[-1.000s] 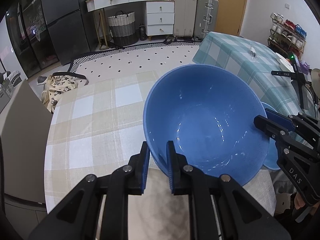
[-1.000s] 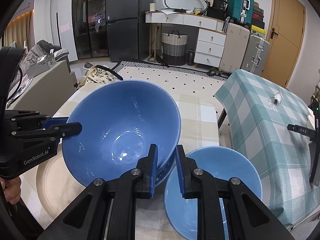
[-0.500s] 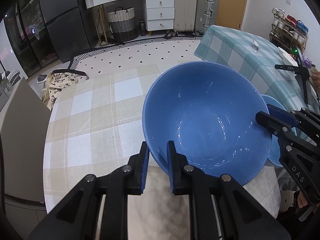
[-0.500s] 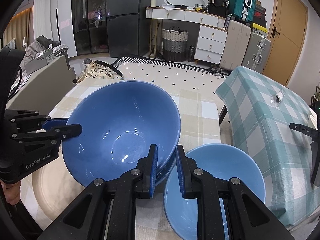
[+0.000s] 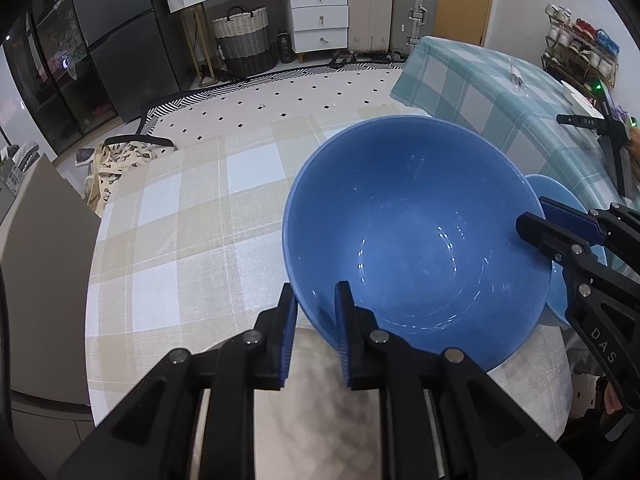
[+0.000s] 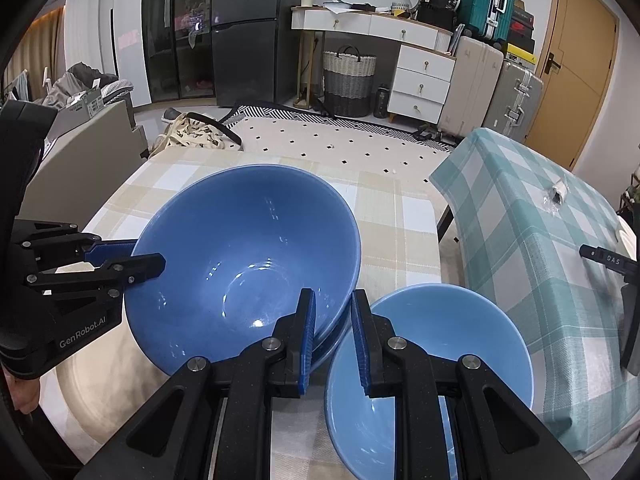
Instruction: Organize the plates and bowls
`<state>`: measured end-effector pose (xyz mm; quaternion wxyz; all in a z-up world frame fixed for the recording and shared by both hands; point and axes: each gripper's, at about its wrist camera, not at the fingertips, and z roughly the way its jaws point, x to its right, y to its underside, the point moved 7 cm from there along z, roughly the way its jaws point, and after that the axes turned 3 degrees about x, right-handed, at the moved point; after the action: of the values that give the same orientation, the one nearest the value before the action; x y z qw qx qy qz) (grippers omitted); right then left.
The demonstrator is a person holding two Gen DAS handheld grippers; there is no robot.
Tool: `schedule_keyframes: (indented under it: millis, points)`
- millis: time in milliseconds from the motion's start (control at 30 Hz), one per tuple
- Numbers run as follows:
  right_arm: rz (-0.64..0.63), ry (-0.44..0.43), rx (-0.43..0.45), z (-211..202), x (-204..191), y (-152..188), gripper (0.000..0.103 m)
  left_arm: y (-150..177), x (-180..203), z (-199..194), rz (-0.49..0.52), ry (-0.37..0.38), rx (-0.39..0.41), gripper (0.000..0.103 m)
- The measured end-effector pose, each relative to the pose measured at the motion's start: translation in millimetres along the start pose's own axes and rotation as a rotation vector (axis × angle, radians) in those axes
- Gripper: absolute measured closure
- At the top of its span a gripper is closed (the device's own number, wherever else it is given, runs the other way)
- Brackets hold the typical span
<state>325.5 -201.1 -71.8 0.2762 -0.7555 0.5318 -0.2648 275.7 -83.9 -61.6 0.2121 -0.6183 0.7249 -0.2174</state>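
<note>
The bench [image 5: 168,208] wears a beige checked cloth; beyond it lie a dotted floor, a striped rug, a white dresser [image 6: 424,80], a wicker basket [image 5: 240,36], suitcases and a dark fridge. A second table [image 6: 532,216] in teal check stands to the right. The big blue bowl [image 5: 412,232] sits tilted, its rim pinched by the left gripper [image 5: 314,320] and the right gripper [image 6: 332,320], fingers narrow. Only the right view shows the smaller bowl [image 6: 440,336] fully, and a cream plate [image 6: 80,392] under the big bowl
</note>
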Motion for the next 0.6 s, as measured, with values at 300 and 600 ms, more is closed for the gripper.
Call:
schedule_keyframes:
  millis: [300,600]
  points:
    - [-0.006,0.013,-0.021,6.3,-1.2,2.6,0.085,3.6,-0.1,3.6,0.015,-0.011,-0.01,0.086]
    - [-0.016,0.022,-0.033,11.1,-0.9,5.3,0.085,6.0,1.7,9.2,0.032,-0.027,-0.024,0.085]
